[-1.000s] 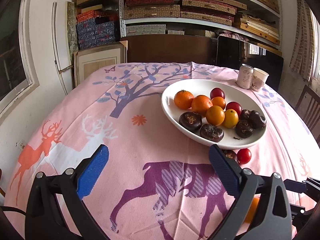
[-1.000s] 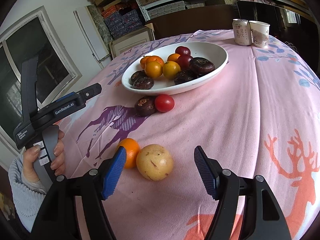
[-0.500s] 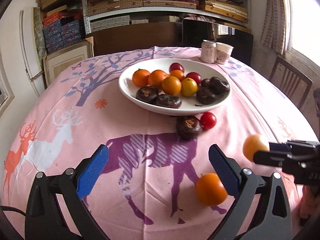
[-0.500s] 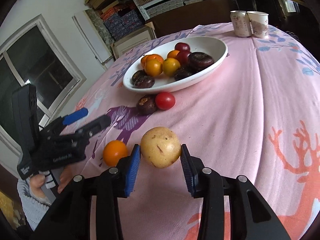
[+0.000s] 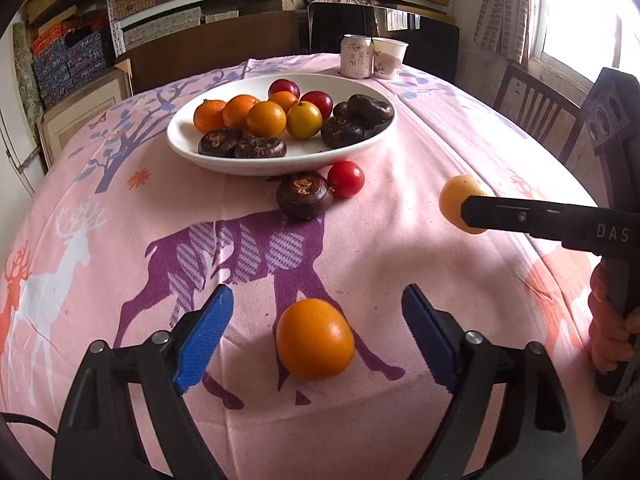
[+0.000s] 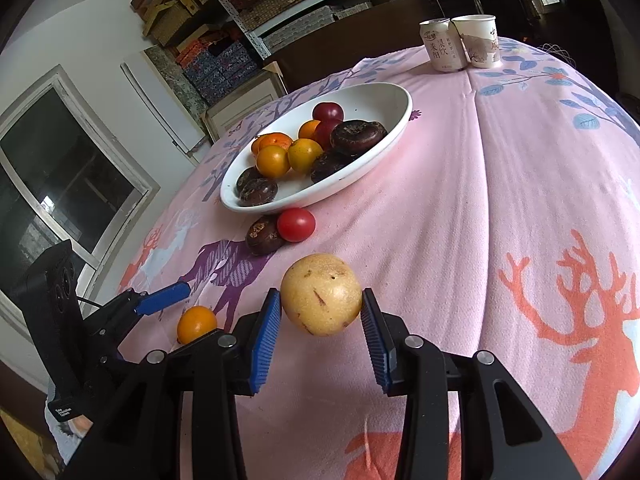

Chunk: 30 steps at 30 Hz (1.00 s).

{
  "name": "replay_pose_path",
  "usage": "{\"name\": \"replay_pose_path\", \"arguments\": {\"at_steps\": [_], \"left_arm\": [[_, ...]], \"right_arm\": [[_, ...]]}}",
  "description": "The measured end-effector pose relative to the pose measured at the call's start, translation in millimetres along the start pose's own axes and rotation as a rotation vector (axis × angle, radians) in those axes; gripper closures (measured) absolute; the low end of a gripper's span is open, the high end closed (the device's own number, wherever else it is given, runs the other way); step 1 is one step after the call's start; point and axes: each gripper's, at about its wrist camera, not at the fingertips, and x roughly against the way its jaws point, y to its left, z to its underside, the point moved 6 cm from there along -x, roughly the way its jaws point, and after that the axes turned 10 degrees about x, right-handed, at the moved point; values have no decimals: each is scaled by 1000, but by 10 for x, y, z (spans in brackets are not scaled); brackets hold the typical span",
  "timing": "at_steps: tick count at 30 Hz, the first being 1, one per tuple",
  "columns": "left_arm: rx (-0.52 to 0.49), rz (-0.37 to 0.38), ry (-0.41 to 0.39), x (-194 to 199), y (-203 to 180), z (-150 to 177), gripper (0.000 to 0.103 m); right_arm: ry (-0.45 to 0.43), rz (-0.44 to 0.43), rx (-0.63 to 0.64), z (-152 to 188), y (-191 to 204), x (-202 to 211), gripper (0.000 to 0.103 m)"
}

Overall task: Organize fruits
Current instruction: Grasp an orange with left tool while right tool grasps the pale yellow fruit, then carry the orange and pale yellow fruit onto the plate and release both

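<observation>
An orange (image 5: 315, 338) lies on the pink cloth between the blue pads of my left gripper (image 5: 316, 322). The jaws are closing and the pads stand clear of the fruit on both sides. My right gripper (image 6: 318, 316) is shut on a pale yellow speckled fruit (image 6: 321, 294), held a little above the cloth; in the left wrist view the same yellow fruit (image 5: 456, 200) shows at the right. A white bowl (image 5: 192, 148) farther back holds oranges, red plums and dark water chestnuts. A dark chestnut (image 5: 305, 195) and a red tomato (image 5: 346, 178) lie just in front of it.
A drink can (image 5: 355, 56) and a paper cup (image 5: 387, 58) stand at the table's far edge. A wooden chair (image 5: 532, 112) sits at the right. Shelves with boxes fill the back wall. A hand (image 5: 610, 326) holds the right gripper's handle.
My left gripper swung right and down until the orange lay between its jaws, which narrowed. My right gripper closed on the yellow fruit and lifted it off the cloth.
</observation>
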Motion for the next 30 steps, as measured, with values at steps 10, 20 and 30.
{"name": "replay_pose_path", "arguments": {"at_steps": [10, 20, 30], "left_arm": [[8, 61, 79, -95, -28, 74, 65], [39, 24, 2, 22, 50, -128, 65], [116, -87, -155, -160, 254, -1366, 65]], "right_arm": [[9, -6, 1, 2, 7, -26, 62], [-15, 9, -13, -29, -24, -9, 62], [-136, 110, 43, -1090, 32, 7, 62]]}}
